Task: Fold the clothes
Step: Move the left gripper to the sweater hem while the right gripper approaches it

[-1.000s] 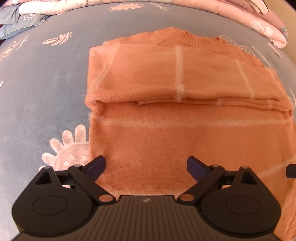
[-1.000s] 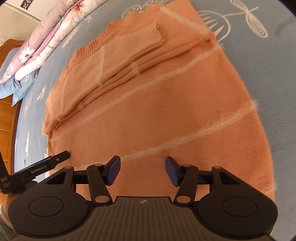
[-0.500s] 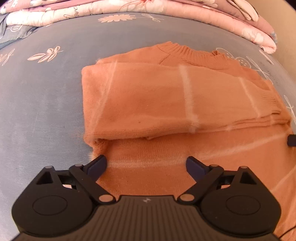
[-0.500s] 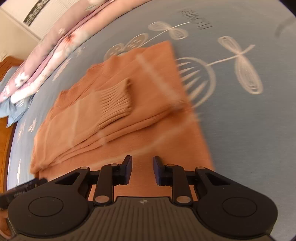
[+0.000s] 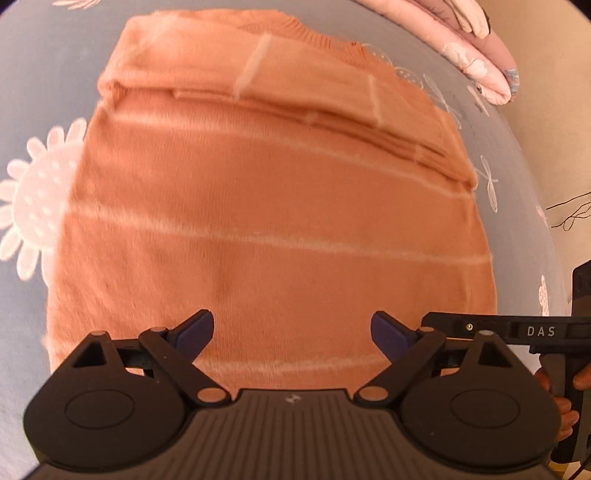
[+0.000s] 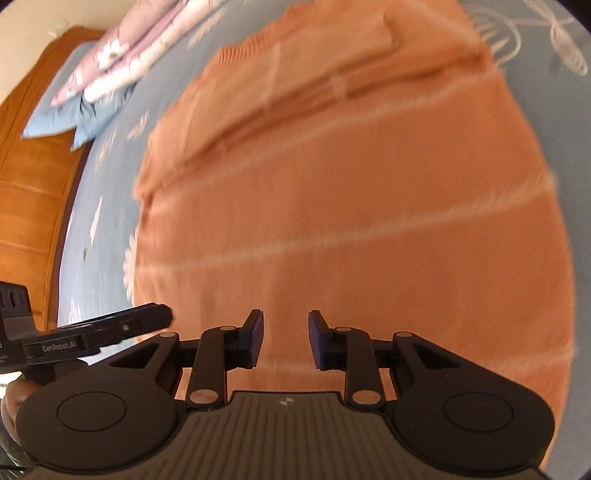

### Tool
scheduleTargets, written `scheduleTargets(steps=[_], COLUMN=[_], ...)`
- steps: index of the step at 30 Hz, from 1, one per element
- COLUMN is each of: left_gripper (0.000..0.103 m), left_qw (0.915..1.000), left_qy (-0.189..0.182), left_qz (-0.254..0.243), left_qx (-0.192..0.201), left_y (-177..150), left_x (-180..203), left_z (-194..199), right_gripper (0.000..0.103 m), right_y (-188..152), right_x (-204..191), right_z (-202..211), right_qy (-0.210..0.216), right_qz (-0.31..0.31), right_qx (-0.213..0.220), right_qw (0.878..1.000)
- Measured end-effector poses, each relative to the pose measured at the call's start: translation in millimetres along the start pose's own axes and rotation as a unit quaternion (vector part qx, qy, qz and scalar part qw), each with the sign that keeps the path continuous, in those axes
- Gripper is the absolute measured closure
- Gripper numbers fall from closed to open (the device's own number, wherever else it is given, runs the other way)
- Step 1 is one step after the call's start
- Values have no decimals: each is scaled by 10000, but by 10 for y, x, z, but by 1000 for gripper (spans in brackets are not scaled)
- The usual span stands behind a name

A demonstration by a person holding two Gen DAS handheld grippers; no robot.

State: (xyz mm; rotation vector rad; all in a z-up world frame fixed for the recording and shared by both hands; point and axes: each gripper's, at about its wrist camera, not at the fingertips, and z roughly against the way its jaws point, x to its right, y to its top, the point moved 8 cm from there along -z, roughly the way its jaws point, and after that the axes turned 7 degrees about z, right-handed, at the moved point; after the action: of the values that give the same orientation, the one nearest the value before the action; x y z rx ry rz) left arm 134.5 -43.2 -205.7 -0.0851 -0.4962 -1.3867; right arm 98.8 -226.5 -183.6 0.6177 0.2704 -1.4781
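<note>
I am holding my left claw (image 5: 291,330) low over the near end of the orange sweater (image 5: 266,206), its fingers spread wide with nothing between them. My right claw (image 6: 283,341) is hovering beside it over the same near edge, its fingers parted by a narrower gap and also gripping nothing. Whether either claw's fingertips are touching the knit, I cannot tell. From the left wrist view, the body of my right claw is showing at the right edge, with my fingers wrapped round its handle; from the right wrist view, the left claw is poking in at the lower left.

The sweater is lying flat on the blue bedsheet (image 5: 33,92), stretching away from both claws. Its sleeves (image 5: 295,96) are lying folded across the chest at the far end, just below the ribbed collar (image 5: 306,31). Pale stripes are crossing the body between the sleeves and my claws. The hem is lying under the claws, hidden by their black bodies.

A pink quilt (image 5: 476,55) is resting at the far end of the bed, and blue pillows (image 6: 77,110) are sitting by the wooden headboard (image 6: 33,177).
</note>
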Motion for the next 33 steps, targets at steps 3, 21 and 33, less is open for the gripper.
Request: scheduleTargets(steps=[3, 21, 33], left_gripper=[10, 1, 1], left_qw=[9987, 9992, 9971], left_qy=[464, 74, -258], left_qz=[-75, 323, -643], left_qx=[-208, -241, -310], left_y=[-143, -52, -168], left_x=[-65, -136, -51], left_z=[-142, -155, -107], right_gripper=[76, 28, 0], right_y=[-156, -154, -221], right_x=[152, -171, -339], right_z=[-28, -129, -231], right_qy=[-10, -576, -652], right_qz=[24, 329, 667], right_qx=[-227, -139, 196], right_qw=[9997, 9977, 9954])
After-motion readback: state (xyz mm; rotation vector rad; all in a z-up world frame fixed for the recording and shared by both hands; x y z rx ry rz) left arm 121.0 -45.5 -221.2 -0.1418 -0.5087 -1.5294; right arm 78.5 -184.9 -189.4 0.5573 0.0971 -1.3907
